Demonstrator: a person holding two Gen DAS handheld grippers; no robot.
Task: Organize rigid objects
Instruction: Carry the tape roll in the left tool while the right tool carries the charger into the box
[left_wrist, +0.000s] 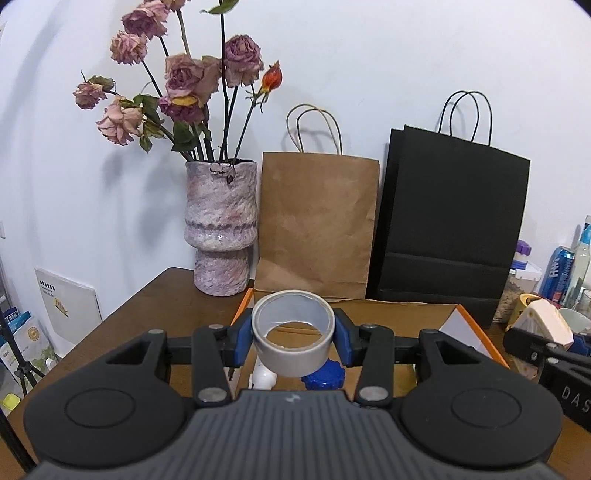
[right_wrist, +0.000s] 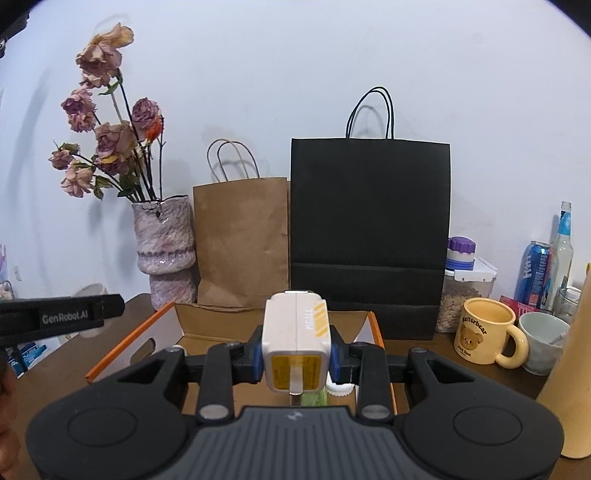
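Observation:
My left gripper (left_wrist: 293, 338) is shut on a grey roll of tape (left_wrist: 293, 341) and holds it above an open cardboard box with orange edges (left_wrist: 406, 314). Below the tape, inside the box, lie a blue cap (left_wrist: 325, 378) and a white piece (left_wrist: 264, 376). My right gripper (right_wrist: 295, 354) is shut on a white and yellow charger block (right_wrist: 295, 343), held above the same box (right_wrist: 207, 321); a white cap (right_wrist: 340, 389) and a green item (right_wrist: 314, 398) show beneath it. The right gripper with its charger also shows in the left wrist view (left_wrist: 543, 325).
A vase of dried roses (left_wrist: 221, 229), a brown paper bag (left_wrist: 317, 225) and a black paper bag (left_wrist: 450, 225) stand behind the box on the brown table (left_wrist: 162, 302). At right are a yellow mug (right_wrist: 487, 332), a grey cup (right_wrist: 543, 339), a jar (right_wrist: 465, 291), a can (right_wrist: 535, 273) and a bottle (right_wrist: 563, 251).

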